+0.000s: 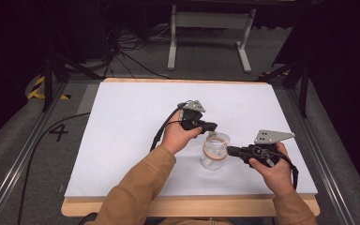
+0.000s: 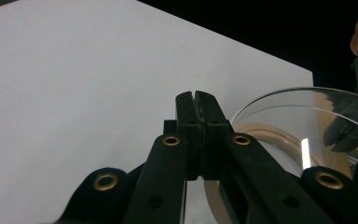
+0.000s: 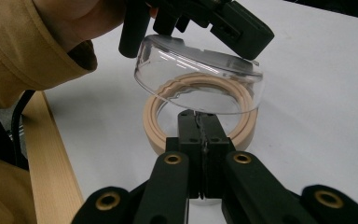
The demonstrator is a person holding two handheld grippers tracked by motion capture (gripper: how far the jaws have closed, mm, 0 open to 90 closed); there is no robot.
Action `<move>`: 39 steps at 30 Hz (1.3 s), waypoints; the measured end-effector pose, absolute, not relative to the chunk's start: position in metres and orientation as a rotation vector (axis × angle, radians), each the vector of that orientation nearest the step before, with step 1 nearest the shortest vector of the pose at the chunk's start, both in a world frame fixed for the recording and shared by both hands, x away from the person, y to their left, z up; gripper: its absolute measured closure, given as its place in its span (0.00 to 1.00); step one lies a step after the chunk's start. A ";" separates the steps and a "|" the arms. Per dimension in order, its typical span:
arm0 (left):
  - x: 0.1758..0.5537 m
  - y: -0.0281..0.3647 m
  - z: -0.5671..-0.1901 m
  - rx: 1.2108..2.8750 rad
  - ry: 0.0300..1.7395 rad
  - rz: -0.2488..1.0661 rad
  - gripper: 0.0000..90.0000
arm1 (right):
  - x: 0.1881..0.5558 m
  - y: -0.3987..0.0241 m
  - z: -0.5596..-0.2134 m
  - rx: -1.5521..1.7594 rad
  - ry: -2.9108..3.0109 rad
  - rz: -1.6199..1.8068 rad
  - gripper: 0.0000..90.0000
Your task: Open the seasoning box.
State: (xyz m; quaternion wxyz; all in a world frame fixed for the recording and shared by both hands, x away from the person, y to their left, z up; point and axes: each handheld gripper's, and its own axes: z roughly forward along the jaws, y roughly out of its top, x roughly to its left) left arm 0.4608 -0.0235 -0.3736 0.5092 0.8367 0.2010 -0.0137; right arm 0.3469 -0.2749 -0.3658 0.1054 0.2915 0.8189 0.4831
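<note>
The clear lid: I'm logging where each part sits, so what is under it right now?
Under the tilted clear lid sits a tan ring on the clear jar. The right gripper hides the ring's near edge.

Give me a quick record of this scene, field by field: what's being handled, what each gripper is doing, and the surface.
object: clear glass jar with a tan band round its neck
lid: clear lid, raised and tilted above the jar mouth
left gripper: jaws shut, at the lid's far edge
right gripper: jaws shut, at the tan band
surface: white table with a wooden front edge
</note>
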 end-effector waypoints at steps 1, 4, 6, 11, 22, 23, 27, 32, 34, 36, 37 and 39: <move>0.460 -0.022 -0.373 2.018 0.487 -0.024 0.99 | 0.347 -0.275 -0.366 0.856 2.418 1.421 1.00; 0.457 -0.017 -0.371 2.017 0.492 -0.008 0.99 | 0.348 -0.275 -0.365 0.848 2.420 1.423 1.00; 0.454 -0.012 -0.368 2.029 0.488 0.011 0.97 | 0.349 -0.275 -0.364 0.844 2.419 1.424 1.00; 0.438 0.005 -0.355 2.065 0.455 0.072 0.96 | 0.352 -0.277 -0.360 0.812 2.414 1.443 1.00; 0.411 0.053 -0.343 2.065 0.472 0.091 0.96 | 0.363 -0.276 -0.352 0.765 2.403 1.484 1.00; 0.410 0.057 -0.342 2.067 0.479 0.094 0.96 | 0.364 -0.275 -0.352 0.767 2.404 1.488 1.00; 0.406 0.068 -0.343 2.091 0.493 0.095 0.95 | 0.370 -0.274 -0.348 0.753 2.404 1.503 1.00; 0.402 0.081 -0.348 2.123 0.517 0.090 0.95 | 0.377 -0.273 -0.346 0.739 2.400 1.519 1.00; 0.400 0.088 -0.351 2.131 0.548 0.088 0.94 | 0.380 -0.272 -0.345 0.732 2.396 1.521 1.00; 0.400 0.091 -0.352 2.141 0.551 0.083 0.94 | 0.382 -0.271 -0.345 0.731 2.395 1.525 1.00; 0.399 0.094 -0.354 2.145 0.560 0.086 0.94 | 0.384 -0.271 -0.344 0.732 2.395 1.527 1.00; 0.398 0.100 -0.356 2.152 0.583 0.080 0.93 | 0.388 -0.270 -0.344 0.734 2.390 1.536 1.00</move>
